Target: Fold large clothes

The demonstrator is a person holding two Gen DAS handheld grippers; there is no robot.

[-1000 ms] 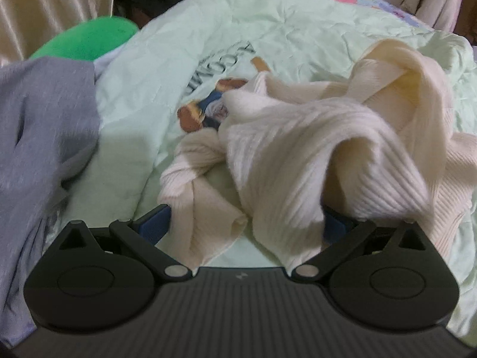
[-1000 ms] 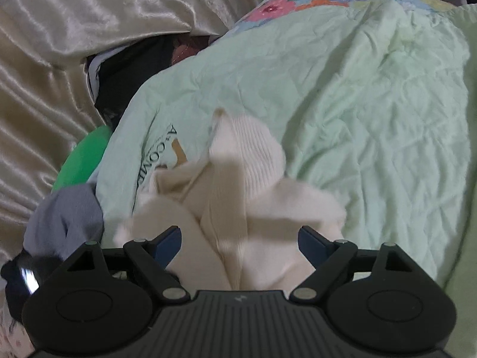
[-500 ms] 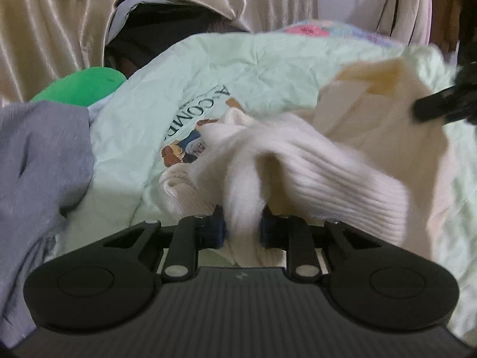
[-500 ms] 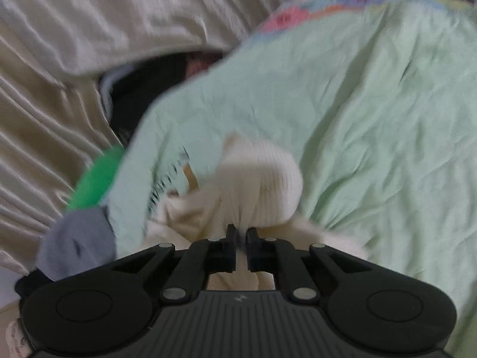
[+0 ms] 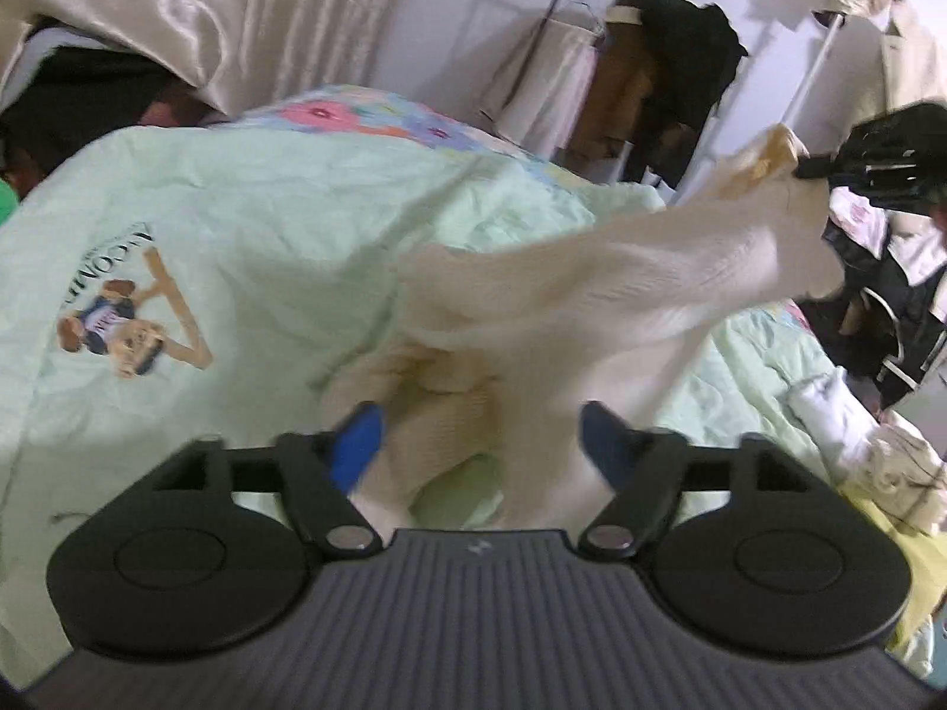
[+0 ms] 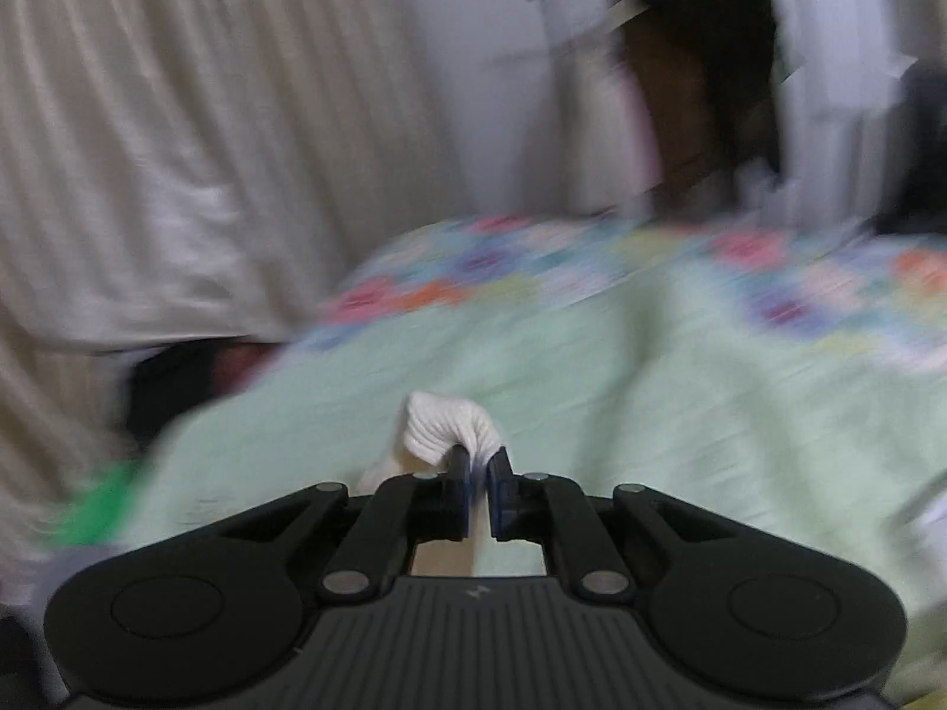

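Observation:
A cream ribbed knit sweater hangs stretched above the pale green bedspread. My right gripper is shut on a bunched edge of the sweater; it also shows in the left wrist view at the upper right, holding the sweater's high end. My left gripper is open, its blue pads on either side of the sweater's lower folds, which drape between them without being pinched.
The bedspread carries a printed bear picture at the left. A floral quilt lies behind. Satin curtains hang at the back left. A clothes rack with dark garments stands behind the bed. Crumpled laundry lies at the right.
My left gripper has opened and let go of the sweater. My right gripper, still shut on the sweater, has lifted it up and to the right, and both views have tilted upward.

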